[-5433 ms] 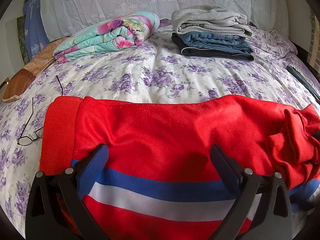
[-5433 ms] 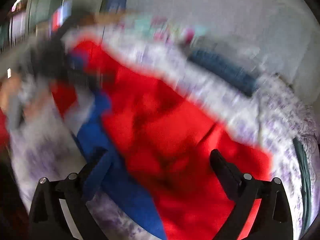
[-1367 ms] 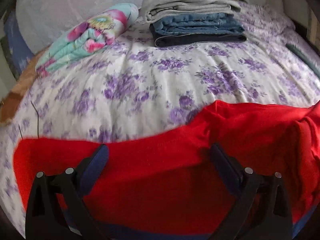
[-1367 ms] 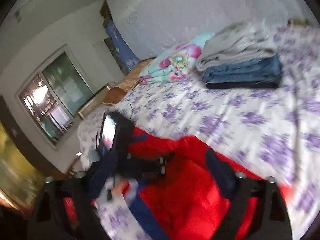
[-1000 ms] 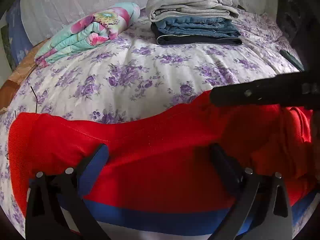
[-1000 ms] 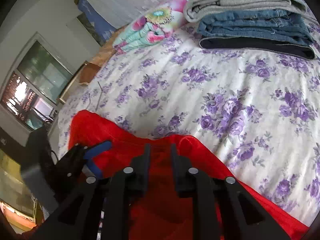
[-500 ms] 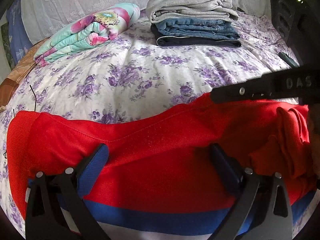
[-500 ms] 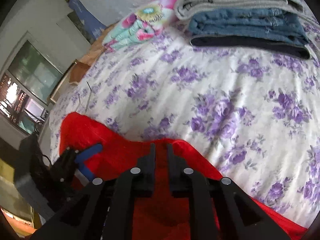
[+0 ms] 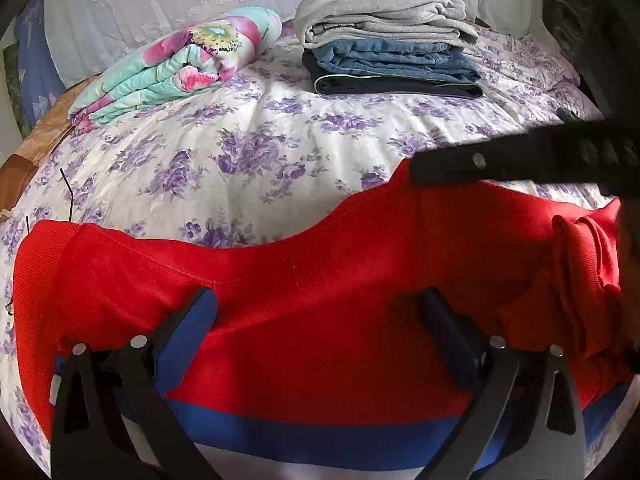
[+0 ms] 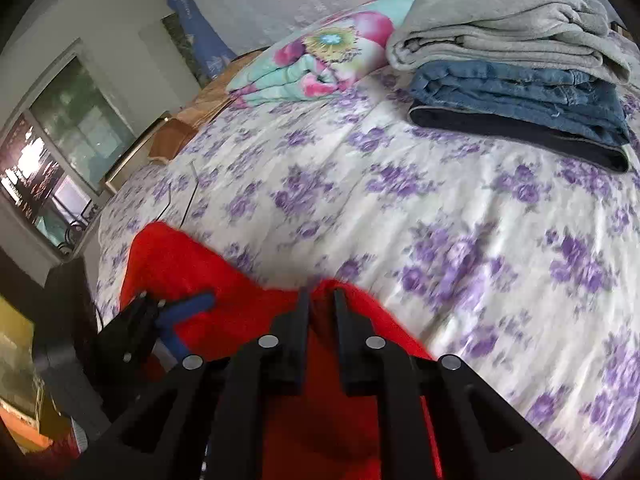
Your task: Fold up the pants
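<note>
One edge of the red pants (image 9: 320, 280) peaks upward, pinched by the right tool (image 10: 322, 300).

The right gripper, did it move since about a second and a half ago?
Yes. The right gripper came down from above the purple-flowered bedsheet and has shut on the far edge of the red pants.

Your pants (image 9: 320, 280) are matt red knit cloth with ribbed cuffs. The bed (image 9: 248, 148) wears smooth printed cotton. Your grippers' fingers (image 10: 296, 344) look like matt black plastic with shiny metal rivets.
</note>
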Demonstrator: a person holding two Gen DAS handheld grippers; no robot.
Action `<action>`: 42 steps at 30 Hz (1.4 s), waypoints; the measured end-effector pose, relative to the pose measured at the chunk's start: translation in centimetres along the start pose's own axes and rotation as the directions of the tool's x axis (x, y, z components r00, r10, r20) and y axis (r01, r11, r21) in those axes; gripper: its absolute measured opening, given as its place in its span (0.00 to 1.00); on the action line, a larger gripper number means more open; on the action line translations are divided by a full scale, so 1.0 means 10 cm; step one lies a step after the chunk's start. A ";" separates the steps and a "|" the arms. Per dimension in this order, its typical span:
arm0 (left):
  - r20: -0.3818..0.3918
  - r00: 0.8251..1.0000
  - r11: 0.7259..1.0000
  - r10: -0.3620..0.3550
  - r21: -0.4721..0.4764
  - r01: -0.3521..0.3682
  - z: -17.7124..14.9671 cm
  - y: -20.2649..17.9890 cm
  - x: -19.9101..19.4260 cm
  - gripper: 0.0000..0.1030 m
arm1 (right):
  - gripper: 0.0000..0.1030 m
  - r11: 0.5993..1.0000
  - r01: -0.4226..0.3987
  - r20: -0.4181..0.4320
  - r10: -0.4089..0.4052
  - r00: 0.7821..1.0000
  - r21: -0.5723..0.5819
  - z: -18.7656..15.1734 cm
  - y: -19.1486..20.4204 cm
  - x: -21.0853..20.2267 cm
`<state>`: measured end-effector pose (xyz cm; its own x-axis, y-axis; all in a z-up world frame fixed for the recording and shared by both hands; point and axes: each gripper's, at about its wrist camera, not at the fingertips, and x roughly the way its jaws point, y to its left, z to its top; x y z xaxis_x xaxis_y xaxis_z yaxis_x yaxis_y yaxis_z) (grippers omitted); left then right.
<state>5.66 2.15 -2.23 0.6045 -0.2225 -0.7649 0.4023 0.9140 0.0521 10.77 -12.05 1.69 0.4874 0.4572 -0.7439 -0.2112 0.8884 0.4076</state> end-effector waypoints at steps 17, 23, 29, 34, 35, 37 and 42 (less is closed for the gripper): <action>0.001 1.000 1.000 0.006 -0.031 -0.006 0.02 0.06 -0.01 0.96 | 0.00 0.988 0.112 -0.075 -0.120 0.990 -0.107 -0.30 0.12 0.03; -0.013 0.998 0.998 0.056 -0.018 -0.056 0.05 0.10 -0.05 0.96 | 0.06 0.995 0.095 0.014 -0.095 0.995 -0.041 -0.23 0.06 -0.11; 0.006 0.985 0.985 0.172 -0.022 -0.172 0.11 0.33 -0.08 0.96 | 0.58 0.985 0.153 0.029 -0.152 0.988 -0.074 -0.38 0.05 -0.22; -0.007 0.969 0.968 0.249 0.034 -0.248 0.15 0.29 0.11 0.96 | 0.59 0.995 0.101 0.075 -0.099 0.992 -0.024 -0.37 0.01 -0.26; -0.007 0.969 0.969 0.247 0.025 -0.246 0.14 0.29 0.06 0.96 | 0.63 0.996 0.083 0.123 -0.079 0.989 -0.029 -0.40 0.05 -0.38; 0.019 0.982 0.983 0.185 0.000 -0.185 0.07 0.34 -0.15 0.96 | 0.75 0.990 0.120 0.211 -0.104 0.972 -0.067 -0.53 0.15 -0.68; 0.092 0.969 0.973 0.230 -0.033 -0.228 -0.29 0.68 -0.75 0.96 | 0.90 0.922 0.333 0.325 -0.258 0.910 -0.198 -1.17 0.30 -1.21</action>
<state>1.91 11.00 2.02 0.7412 -0.0363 -0.6703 0.2307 0.9515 0.2036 -5.63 -14.47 5.74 0.7736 0.1730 -0.6096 -0.2005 0.9794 0.0235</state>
